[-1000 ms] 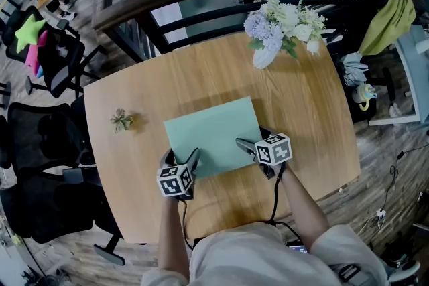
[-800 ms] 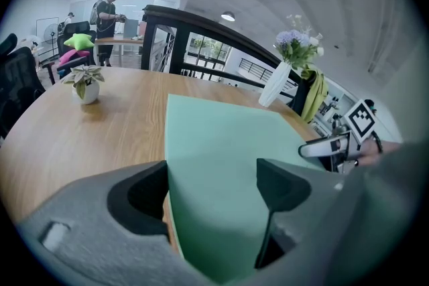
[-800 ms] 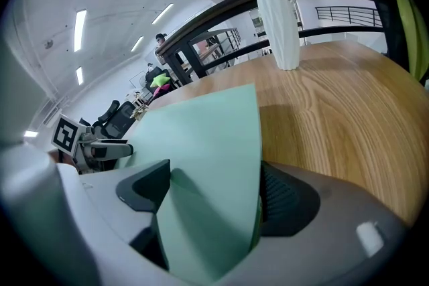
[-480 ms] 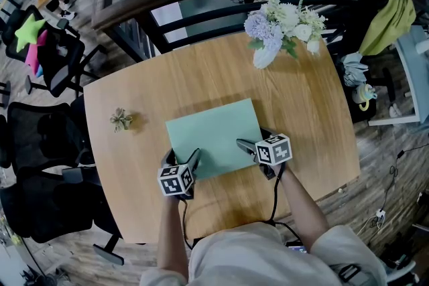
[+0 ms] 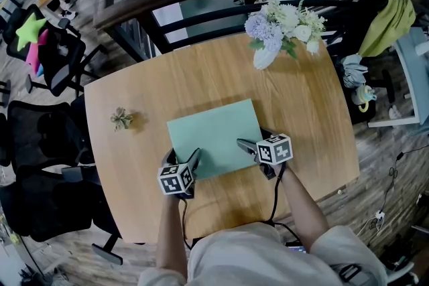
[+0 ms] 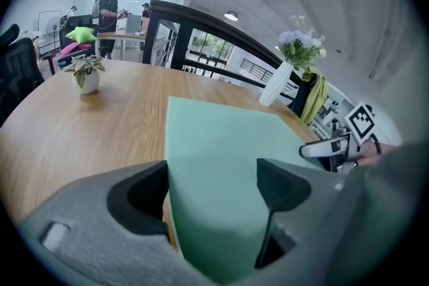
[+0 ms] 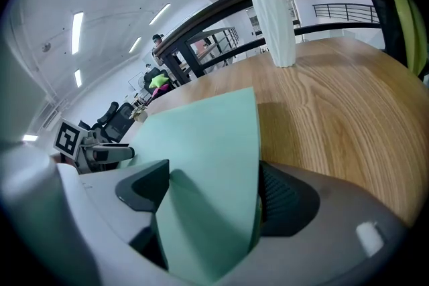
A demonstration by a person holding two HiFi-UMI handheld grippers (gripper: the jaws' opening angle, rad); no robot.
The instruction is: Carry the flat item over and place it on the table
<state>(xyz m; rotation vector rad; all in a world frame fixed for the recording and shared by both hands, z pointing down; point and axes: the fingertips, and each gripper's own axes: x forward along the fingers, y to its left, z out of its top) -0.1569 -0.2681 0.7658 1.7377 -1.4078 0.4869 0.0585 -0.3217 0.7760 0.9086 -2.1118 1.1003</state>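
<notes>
Mostly matt, one glossy piece
Between the jaws the green sheet [image 5: 214, 137] is showing a smooth, matt, paper-like face; the table [image 5: 301, 97] beneath is looking like satin-finished wood; the left gripper [image 6: 211, 191] and right gripper [image 7: 208, 194] are showing matt grey plastic with dark rubbery pads [image 7: 285, 197]; ahead, a white vase [image 7: 273, 17] is gleaming
</notes>
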